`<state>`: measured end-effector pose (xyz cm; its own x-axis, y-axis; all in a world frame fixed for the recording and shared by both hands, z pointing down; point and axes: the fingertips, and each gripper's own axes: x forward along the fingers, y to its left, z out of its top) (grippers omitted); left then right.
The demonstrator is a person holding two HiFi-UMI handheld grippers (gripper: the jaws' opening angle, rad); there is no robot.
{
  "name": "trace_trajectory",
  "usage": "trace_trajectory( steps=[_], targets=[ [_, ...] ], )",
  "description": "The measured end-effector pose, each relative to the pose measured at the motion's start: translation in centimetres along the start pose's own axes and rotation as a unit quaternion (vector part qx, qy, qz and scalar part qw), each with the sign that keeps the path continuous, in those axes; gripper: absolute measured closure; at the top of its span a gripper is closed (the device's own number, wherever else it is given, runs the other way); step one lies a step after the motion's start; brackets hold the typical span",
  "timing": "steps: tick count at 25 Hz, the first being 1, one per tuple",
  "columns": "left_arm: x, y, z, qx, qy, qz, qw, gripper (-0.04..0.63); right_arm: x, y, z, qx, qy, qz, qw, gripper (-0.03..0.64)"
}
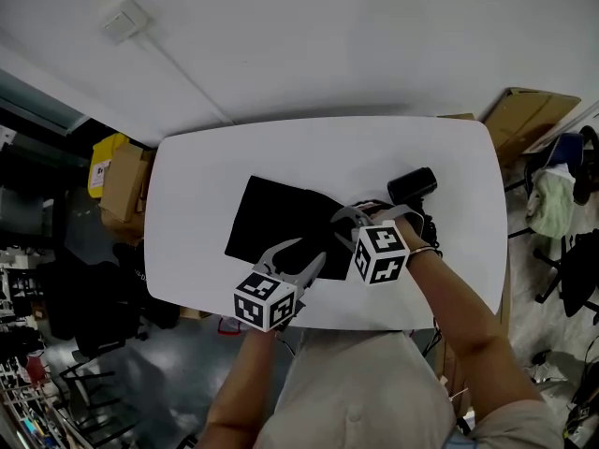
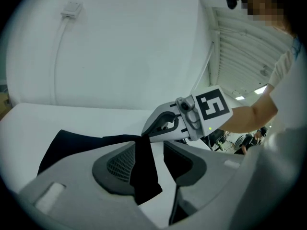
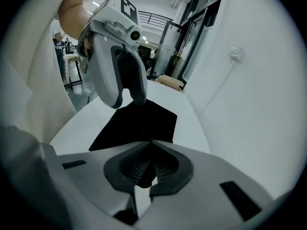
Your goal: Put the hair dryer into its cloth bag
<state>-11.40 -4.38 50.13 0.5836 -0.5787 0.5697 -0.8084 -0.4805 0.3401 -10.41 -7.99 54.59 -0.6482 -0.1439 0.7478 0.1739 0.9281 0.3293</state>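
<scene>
Pinching the black cloth bag (image 1: 271,221) tight in the right gripper (image 3: 149,143). Holding the left gripper (image 2: 148,148) open, a loose flap of bag between, not squeezed. With the hair dryer (image 1: 413,186) lying on the white table (image 1: 201,171) near the bag

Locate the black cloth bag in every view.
Head view: cloth bag, centre, slightly left.
Left gripper view: cloth bag, lower left to centre.
Right gripper view: cloth bag, centre.
Shared landmark: white wall box with its cable.
</scene>
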Motion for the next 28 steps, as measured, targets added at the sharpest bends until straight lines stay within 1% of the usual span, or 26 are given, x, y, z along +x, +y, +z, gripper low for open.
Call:
trace_trajectory(
  steps=[2, 4, 6, 9, 12, 14, 15, 16, 17, 18, 20, 22, 23, 25, 28],
  targets=[
    [1.1, -0.2, 0.3, 0.021, 0.019, 0.007, 0.9996, 0.426, 0.0, -0.5, 0.7, 0.006, -0.002, 0.003, 1.000, 0.595],
    [2.2, 0.3, 0.2, 0.049, 0.045, 0.037, 0.9971, 0.423, 0.1, -0.9, 1.2, 0.013, 0.000, 0.004, 1.000, 0.595],
    [3.0, 1.1, 0.1, 0.068, 0.063, 0.073, 0.9930, 0.411, 0.2, -1.3, 1.5, 0.026, 0.000, 0.005, 1.000, 0.595],
    [4.0, 1.9, 0.0, 0.078, 0.078, 0.110, 0.9878, 0.394, 0.2, -1.6, 1.9, 0.050, -0.005, 0.005, 0.999, 0.595],
    [4.6, 2.5, -0.1, 0.084, 0.087, 0.135, 0.9834, 0.394, 0.4, -1.7, 1.8, 0.058, 0.000, -0.001, 0.998, 0.595],
    [4.9, 2.8, -0.4, 0.090, 0.097, 0.145, 0.9805, 0.399, 0.4, -1.6, 1.6, 0.061, 0.001, 0.000, 0.998, 0.595],
    [5.0, 2.8, -0.5, 0.091, 0.101, 0.145, 0.9800, 0.428, 0.4, -1.6, 1.5, 0.062, 0.001, 0.001, 0.998, 0.595],
    [5.0, 2.8, -0.6, 0.087, 0.103, 0.142, 0.9806, 0.483, 0.4, -1.5, 1.4, 0.062, 0.002, 0.001, 0.998, 0.595],
    [4.9, 2.8, -0.6, 0.078, 0.104, 0.135, 0.9823, 0.536, 0.3, -1.5, 1.1, 0.060, 0.004, 0.000, 0.998, 0.594],
    [4.9, 2.7, -0.5, 0.063, 0.103, 0.124, 0.9849, 0.560, 0.2, -1.5, 0.9, 0.060, 0.004, 0.000, 0.998, 0.594],
    [5.0, 2.5, -0.2, 0.029, 0.096, 0.100, 0.9900, 0.567, 0.0, -1.4, 0.2, 0.074, 0.000, 0.001, 0.997, 0.587],
    [5.0, 2.6, 0.4, 0.005, 0.089, 0.083, 0.9926, 0.568, -0.4, -1.4, -0.8, 0.108, -0.009, 0.003, 0.994, 0.502],
    [4.9, 2.6, 0.7, -0.003, 0.086, 0.077, 0.9933, 0.568, -0.7, -1.5, -1.3, 0.128, -0.015, 0.001, 0.992, 0.480],
    [4.9, 2.6, 1.3, -0.012, 0.081, 0.067, 0.9944, 0.568, -2.0, -1.7, -2.4, 0.163, -0.030, -0.013, 0.986, 0.476],
    [4.7, 2.5, 1.7, -0.017, 0.078, 0.057, 0.9952, 0.568, -5.0, -2.1, -4.7, 0.211, -0.044, -0.057, 0.975, 0.477]
  ],
)
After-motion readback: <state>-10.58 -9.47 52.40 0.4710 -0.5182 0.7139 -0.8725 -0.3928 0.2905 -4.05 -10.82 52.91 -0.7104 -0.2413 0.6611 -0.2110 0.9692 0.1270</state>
